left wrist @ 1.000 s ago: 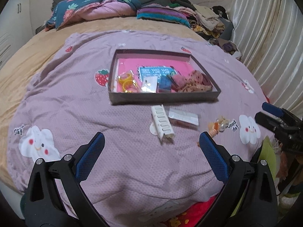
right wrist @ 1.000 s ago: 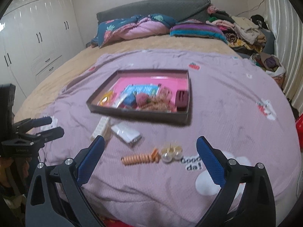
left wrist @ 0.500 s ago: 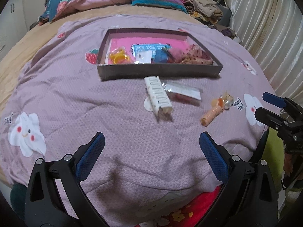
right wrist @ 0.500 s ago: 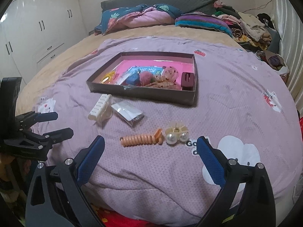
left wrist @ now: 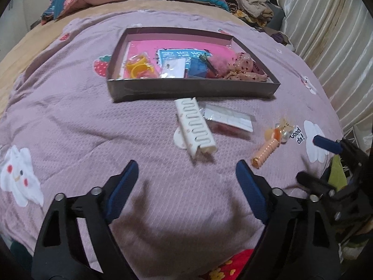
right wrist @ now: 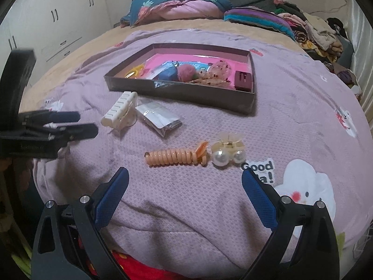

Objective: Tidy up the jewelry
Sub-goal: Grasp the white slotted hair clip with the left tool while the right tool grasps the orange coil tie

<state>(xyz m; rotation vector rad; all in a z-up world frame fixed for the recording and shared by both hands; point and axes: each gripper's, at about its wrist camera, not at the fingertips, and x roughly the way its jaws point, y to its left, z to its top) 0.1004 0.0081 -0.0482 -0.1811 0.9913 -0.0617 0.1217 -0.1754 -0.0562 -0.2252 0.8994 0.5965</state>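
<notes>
A shallow dark box with a pink lining lies on the purple bedspread and holds several hair pieces. In front of it lie a white hair clip, a clear packet, an orange spiral hair tie and a pearl claw clip. My left gripper hovers just short of the white clip, its jaws closing with nothing between them. My right gripper hangs open in front of the spiral tie and pearl clip, empty.
Folded quilts and piled clothes lie at the head of the bed. A curtain runs along the right side, white wardrobes along the left. The bedspread drops off at the near edge.
Both grippers have come down and closer to the loose pieces on the bedspread. The left jaws stand narrower than before; the right jaws stay wide.
</notes>
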